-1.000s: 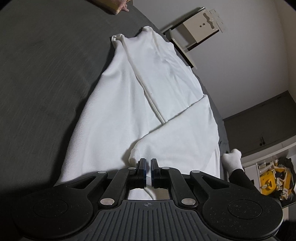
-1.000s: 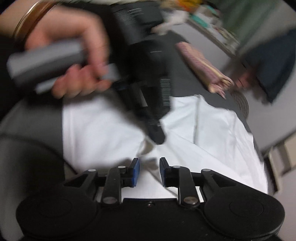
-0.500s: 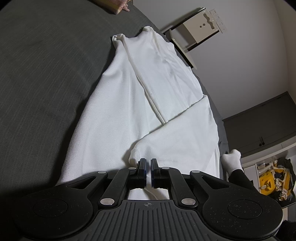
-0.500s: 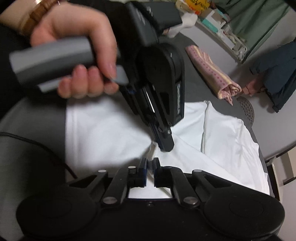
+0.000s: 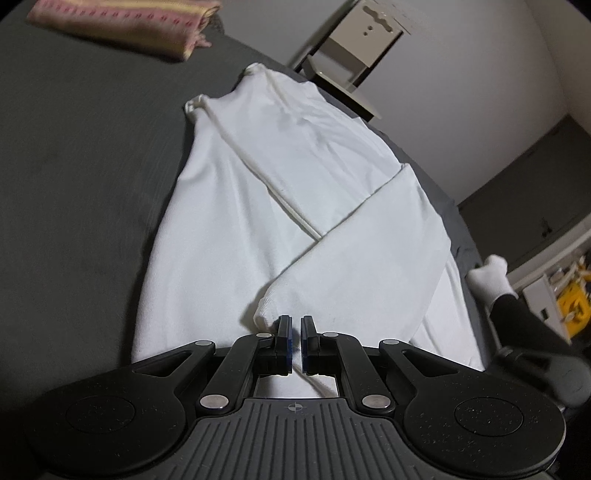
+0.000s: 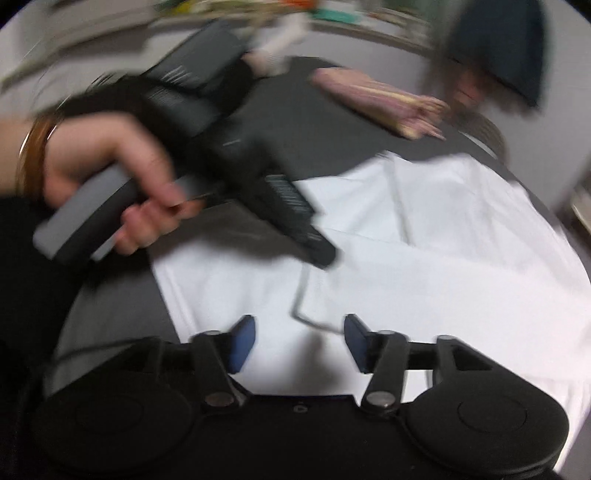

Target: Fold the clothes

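White garment lies part-folded on a dark grey bed as 2 hand-held grippers work its near end.

Left wrist view: the white garment [image 5: 280,206] stretches lengthwise along the grey bed [image 5: 85,177], 1 sleeve [image 5: 354,258] folded diagonally across its body, apparently to narrow it. The left gripper [image 5: 294,332] sits at the sleeve cuff, fingers nearly together; whether cloth is pinched between them I cannot tell. A folded pink striped cloth [image 5: 122,26] lies well apart; a white-socked foot [image 5: 487,277] rests at the bed's edge.

Right wrist view, blurred: the right gripper [image 6: 299,339] hovers wide apart over the garment's hem, holding nothing. A hand [image 6: 110,181] holds the other gripper, whose tip touches the fabric ahead, crowding the approach.
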`<state>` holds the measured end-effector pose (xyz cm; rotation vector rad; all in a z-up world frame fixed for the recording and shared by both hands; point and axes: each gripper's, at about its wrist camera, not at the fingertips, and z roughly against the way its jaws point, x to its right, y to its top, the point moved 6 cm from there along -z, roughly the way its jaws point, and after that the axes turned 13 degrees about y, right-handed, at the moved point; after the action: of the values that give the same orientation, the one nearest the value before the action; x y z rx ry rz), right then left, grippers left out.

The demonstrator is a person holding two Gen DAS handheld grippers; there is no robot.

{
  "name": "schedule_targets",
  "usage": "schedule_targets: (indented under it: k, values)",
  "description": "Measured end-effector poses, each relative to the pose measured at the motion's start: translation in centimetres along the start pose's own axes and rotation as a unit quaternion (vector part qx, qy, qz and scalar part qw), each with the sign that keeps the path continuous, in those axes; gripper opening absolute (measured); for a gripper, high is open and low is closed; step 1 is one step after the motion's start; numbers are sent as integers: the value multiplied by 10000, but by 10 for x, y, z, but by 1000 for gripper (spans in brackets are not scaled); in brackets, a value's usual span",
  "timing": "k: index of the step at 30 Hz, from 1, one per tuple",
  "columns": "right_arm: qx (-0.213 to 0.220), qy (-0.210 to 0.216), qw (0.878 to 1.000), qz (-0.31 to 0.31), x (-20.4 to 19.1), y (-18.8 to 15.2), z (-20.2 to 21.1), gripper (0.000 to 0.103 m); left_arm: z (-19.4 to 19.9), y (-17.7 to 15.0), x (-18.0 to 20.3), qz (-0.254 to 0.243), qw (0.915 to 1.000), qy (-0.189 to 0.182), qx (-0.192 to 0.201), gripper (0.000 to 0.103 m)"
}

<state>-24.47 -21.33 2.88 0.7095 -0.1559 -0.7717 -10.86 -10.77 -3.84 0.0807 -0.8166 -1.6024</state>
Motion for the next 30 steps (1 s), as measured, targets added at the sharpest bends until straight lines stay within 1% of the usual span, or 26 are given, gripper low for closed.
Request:
schedule_targets:
  k: [1, 2, 3, 4, 5, 6, 7, 8, 10, 11, 12, 13, 14, 15, 16, 17, 19, 22, 23, 24, 25, 26, 28, 30]
  values:
    - [291, 262, 9988, -296, -2, 2, 15, 53, 5, 1, 2, -86, 9999, 1, 116, 5]
    - [589, 532, 9951, -592, -4, 4, 31, 53, 10, 2, 4, -172, 9996, 2, 231, 5]
    - [929, 807, 9877, -968, -7, 6, 48, 53, 15, 3, 7, -258, 9991, 3, 347, 5]
    - [1269, 1078, 9768, -1344, -9, 8, 66, 57, 20, 4, 10, -361, 9982, -41, 471, 5]
    - [1609, 1371, 9611, -1775, -9, 9, 84, 64, 25, 5, 15, -484, 9969, -135, 605, 5]
    - [1933, 1580, 9434, -2182, -3, 10, 103, 67, 28, 5, 20, -610, 9954, -225, 707, 5]
    - [2251, 1780, 9226, -2580, 2, 11, 121, 72, 30, 5, 25, -730, 9940, -302, 761, 5]
    - [2519, 1674, 9087, -2879, 15, 7, 139, 80, 32, 4, 31, -841, 9926, -368, 799, 5]
    - [3036, 1424, 8766, -3451, 41, -3, 174, 90, 32, 1, 41, -1089, 9898, -445, 809, 5]
    - [2939, 912, 8759, -3716, 63, -14, 185, 90, 32, -2, 47, -1259, 9876, -471, 808, 5]
    - [2605, 371, 8827, -3894, 85, -28, 187, 90, 33, -5, 53, -1427, 9851, -496, 823, 5]
    - [2250, -171, 8860, -4051, 107, -43, 189, 83, 34, -8, 59, -1597, 9821, -537, 839, 5]
    - [1878, -583, 8876, -4165, 127, -58, 185, 62, 36, -11, 67, -1783, 9784, -598, 859, 5]
    - [1575, -760, 8856, -4302, 147, -73, 175, 52, 37, -14, 75, -1982, 9740, -662, 878, 5]
    - [1274, -925, 8823, -4436, 166, -88, 165, 45, 37, -17, 86, -2160, 9696, -728, 896, 5]
    - [971, -1089, 8778, -4564, 185, -102, 156, 44, 37, -20, 97, -2329, 9650, -807, 892, 5]
    - [704, -903, 8652, -4881, 202, -114, 134, 44, 37, -27, 120, -2708, 9536, -1003, 847, 5]
    - [550, -717, 8764, -4729, 213, -114, 108, 44, 33, -41, 157, -3438, 9272, -1208, 869, 5]
    - [483, -744, 8781, -4702, 213, -116, 104, 44, 31, -46, 168, -3636, 9189, -1256, 869, 5]
    - [415, -776, 8796, -4675, 214, -118, 99, 44, 28, -51, 178, -3787, 9124, -1294, 856, 5]
    - [401, -713, 8794, -4690, 215, -118, 94, 42, 25, -57, 187, -3938, 9056, -1331, 843, 5]
    - [417, -598, 8795, -4703, 216, -118, 91, 39, 21, -62, 195, -4050, 9005, -1355, 820, 5]
    - [389, -527, 8810, -4685, 209, -122, 87, 36, 13, -69, 208, -4170, 8950, -1368, 797, 5]
    - [352, -575, 8818, -4668, 207, -126, 86, 30, 4, -74, 219, -4254, 8911, -1356, 814, 5]
